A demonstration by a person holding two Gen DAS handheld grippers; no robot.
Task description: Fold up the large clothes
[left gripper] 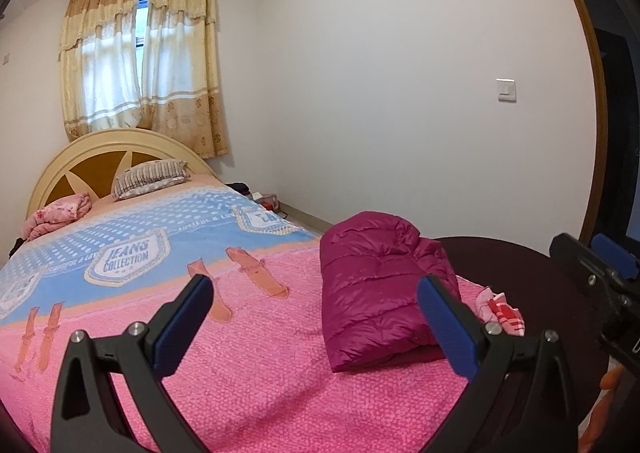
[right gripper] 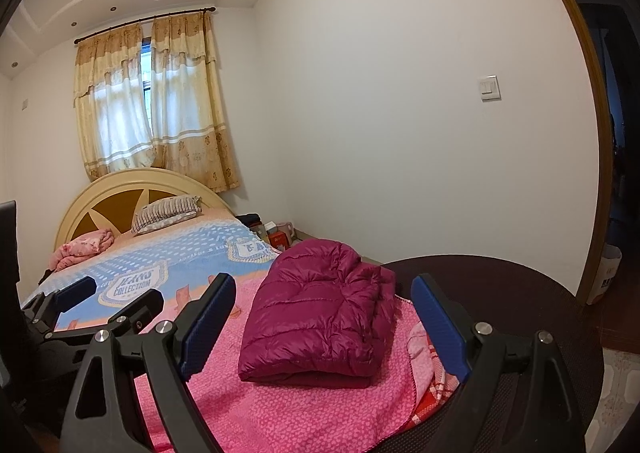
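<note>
A magenta puffer jacket (left gripper: 380,289) lies folded into a thick bundle on the pink bedspread (left gripper: 256,365) near the bed's right corner; it also shows in the right wrist view (right gripper: 320,313). My left gripper (left gripper: 316,297) is open and empty, held above the bed to the left of the jacket. My right gripper (right gripper: 324,301) is open and empty, facing the jacket from the near side. The left gripper shows at the left edge of the right wrist view (right gripper: 108,297). One blue pad of the right gripper (left gripper: 612,255) shows at the right edge of the left wrist view.
A small pink and red cloth (left gripper: 502,311) lies at the bed's right edge by a dark round footboard (right gripper: 500,285). A striped pillow (left gripper: 150,177) and a folded pink blanket (left gripper: 56,215) sit by the headboard (left gripper: 96,149). A white wall is on the right.
</note>
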